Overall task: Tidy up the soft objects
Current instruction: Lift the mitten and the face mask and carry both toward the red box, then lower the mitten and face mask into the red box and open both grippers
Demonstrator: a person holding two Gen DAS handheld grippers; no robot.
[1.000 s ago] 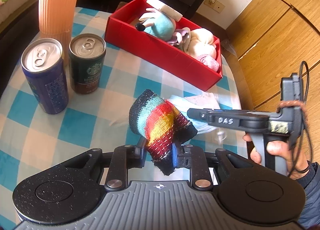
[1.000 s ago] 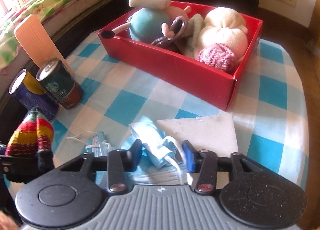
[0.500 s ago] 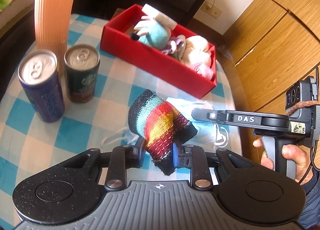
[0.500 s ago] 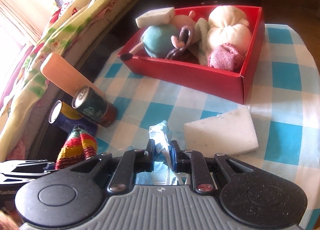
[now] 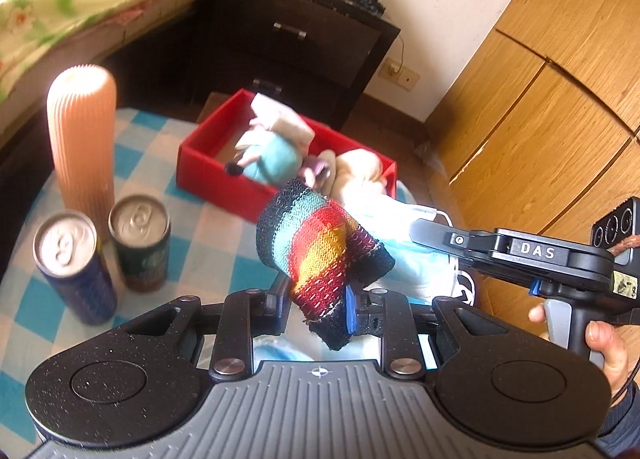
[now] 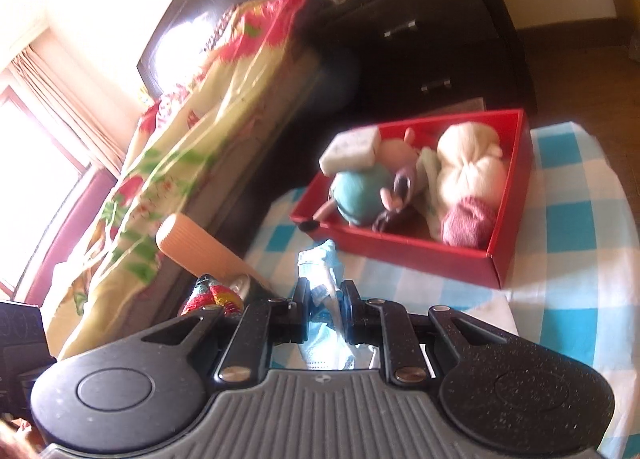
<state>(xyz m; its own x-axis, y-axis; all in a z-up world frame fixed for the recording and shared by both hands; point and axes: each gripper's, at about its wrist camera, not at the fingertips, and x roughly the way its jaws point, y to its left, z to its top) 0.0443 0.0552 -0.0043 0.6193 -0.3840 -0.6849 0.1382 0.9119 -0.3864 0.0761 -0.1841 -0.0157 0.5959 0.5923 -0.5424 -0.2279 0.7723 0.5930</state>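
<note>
Striped sock: a rolled, rainbow-striped knit sock (image 5: pixel 320 247) is clamped between the pads of the left gripper (image 5: pixel 316 301) at lower centre of the left wrist view; its tip is also seen at lower left of the right wrist view.
Face mask: a crumpled light-blue face mask (image 6: pixel 322 273) is pinched in the tightly closed right gripper (image 6: pixel 325 299) at centre of the right wrist view; the bulk of it is seen behind the sock in the left wrist view.
Right gripper body: it is seen from the side at right of the left wrist view, gripped by a hand (image 5: pixel 600 343).
Red box: an open red box (image 6: pixel 508 227) is seen right of centre, filled with a teal plush toy (image 6: pixel 358 189), a cream cloth bundle (image 6: pixel 472 167) and a pink knit piece (image 6: pixel 468 225).
Tablecloth: a blue-and-white checked cloth (image 6: pixel 568 219) is spread under the box.
Cans: two drink cans (image 5: pixel 104 251) are set side by side at lower left of the left wrist view, just in front of a ribbed peach bottle (image 5: pixel 82 139).
Background: a floral bedspread (image 6: pixel 176 147) and a dark drawer unit (image 6: pixel 432 27) are seen beyond the table.
</note>
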